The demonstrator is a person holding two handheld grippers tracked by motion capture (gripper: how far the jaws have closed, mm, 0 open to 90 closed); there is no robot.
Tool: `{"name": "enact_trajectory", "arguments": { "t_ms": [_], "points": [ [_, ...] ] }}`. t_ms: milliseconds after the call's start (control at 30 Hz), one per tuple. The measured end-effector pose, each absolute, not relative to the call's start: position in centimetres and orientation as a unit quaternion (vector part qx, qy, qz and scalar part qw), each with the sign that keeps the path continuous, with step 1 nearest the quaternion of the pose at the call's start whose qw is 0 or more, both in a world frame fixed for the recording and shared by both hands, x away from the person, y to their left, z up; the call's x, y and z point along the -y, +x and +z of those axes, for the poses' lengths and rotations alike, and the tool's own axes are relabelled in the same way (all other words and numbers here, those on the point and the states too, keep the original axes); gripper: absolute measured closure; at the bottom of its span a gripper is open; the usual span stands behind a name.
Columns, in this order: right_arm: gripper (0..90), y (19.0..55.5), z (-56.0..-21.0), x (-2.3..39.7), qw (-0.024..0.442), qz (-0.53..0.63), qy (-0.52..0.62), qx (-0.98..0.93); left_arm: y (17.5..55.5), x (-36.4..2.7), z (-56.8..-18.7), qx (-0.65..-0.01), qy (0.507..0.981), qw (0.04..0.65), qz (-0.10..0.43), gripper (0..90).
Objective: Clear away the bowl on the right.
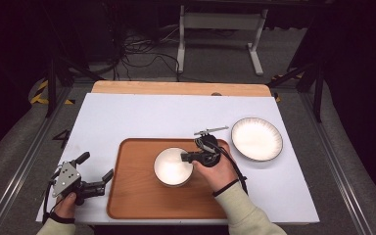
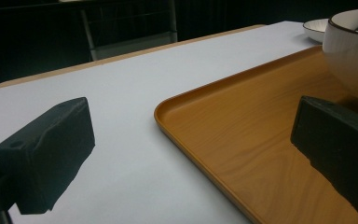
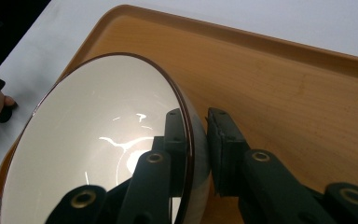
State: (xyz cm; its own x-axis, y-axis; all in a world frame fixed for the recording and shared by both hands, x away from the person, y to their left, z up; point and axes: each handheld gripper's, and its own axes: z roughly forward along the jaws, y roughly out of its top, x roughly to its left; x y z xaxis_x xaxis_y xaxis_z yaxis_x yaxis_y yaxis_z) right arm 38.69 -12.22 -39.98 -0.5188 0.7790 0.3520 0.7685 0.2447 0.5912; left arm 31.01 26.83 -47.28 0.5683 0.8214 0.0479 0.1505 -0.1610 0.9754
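Tray (image 1: 142, 196) sits on table (image 1: 127, 117), near front edge, approx centre. Bowl (image 1: 172, 166) on tray, in its right half. Plate (image 1: 256, 138) on table just right of tray, a bit further back. Right gripper (image 1: 191, 156) at bowl's right rim, one jaw inside, one outside. Left gripper (image 1: 95, 171) just left of tray, over table, jaws apart.

This looks like a lab or test studio rather than a home. Black curtains close off the dark room on both sides, loose cables (image 1: 137, 54) sprawl over the grey floor at the upper centre, and metal rails (image 1: 14, 166) frame the white-covered table (image 1: 142, 115); a white stand (image 1: 220, 29) sits behind it.
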Motion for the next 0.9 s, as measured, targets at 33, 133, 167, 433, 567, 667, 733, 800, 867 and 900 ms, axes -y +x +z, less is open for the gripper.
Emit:
{"name": "enact_trajectory", "arguments": {
  "t_ms": [33, 133, 167, 433, 567, 667, 733, 800, 867, 900],
  "points": [
    [79.3, 38.7, -40.1, 12.2, 0.008, 0.370, 0.490, -0.789, 31.0, -26.8, -47.3, -0.349, 0.697, 0.546, 0.307, 0.3],
    [79.2, 38.8, -40.4, 12.2, 0.007, 0.366, 0.492, -0.790, 31.0, -26.8, -47.3, -0.349, 0.697, 0.546, 0.307, 0.2],
    [79.2, 38.8, -40.5, 12.2, 0.007, 0.364, 0.493, -0.790, 31.0, -26.8, -47.3, -0.349, 0.697, 0.546, 0.307, 0.2],
    [79.0, 39.0, -41.0, 12.1, 0.004, 0.358, 0.494, -0.792, 31.0, -26.8, -47.3, -0.349, 0.697, 0.546, 0.307, 0.2],
    [78.8, 39.0, -41.3, 12.0, 0.004, 0.355, 0.494, -0.794, 31.0, -26.8, -47.3, -0.349, 0.697, 0.546, 0.307, 0.3],
    [78.6, 39.1, -41.4, 12.0, 0.003, 0.351, 0.495, -0.794, 31.0, -26.8, -47.3, -0.349, 0.697, 0.546, 0.307, 0.2],
    [78.5, 39.1, -41.5, 11.9, 0.003, 0.351, 0.496, -0.794, 31.0, -26.9, -47.3, -0.349, 0.697, 0.546, 0.307, 0.2],
    [78.5, 39.1, -41.6, 11.9, 0.001, 0.351, 0.496, -0.794, 31.0, -26.8, -47.3, -0.349, 0.697, 0.546, 0.307, 0.2],
    [78.6, 39.1, -41.6, 11.9, 0.001, 0.351, 0.496, -0.794, 31.0, -26.8, -47.3, -0.349, 0.697, 0.546, 0.307, 0.3],
    [78.6, 39.1, -41.6, 11.9, 0.001, 0.351, 0.496, -0.794, 31.0, -26.8, -47.3, -0.349, 0.697, 0.546, 0.307, 0.3]
  ]
}}
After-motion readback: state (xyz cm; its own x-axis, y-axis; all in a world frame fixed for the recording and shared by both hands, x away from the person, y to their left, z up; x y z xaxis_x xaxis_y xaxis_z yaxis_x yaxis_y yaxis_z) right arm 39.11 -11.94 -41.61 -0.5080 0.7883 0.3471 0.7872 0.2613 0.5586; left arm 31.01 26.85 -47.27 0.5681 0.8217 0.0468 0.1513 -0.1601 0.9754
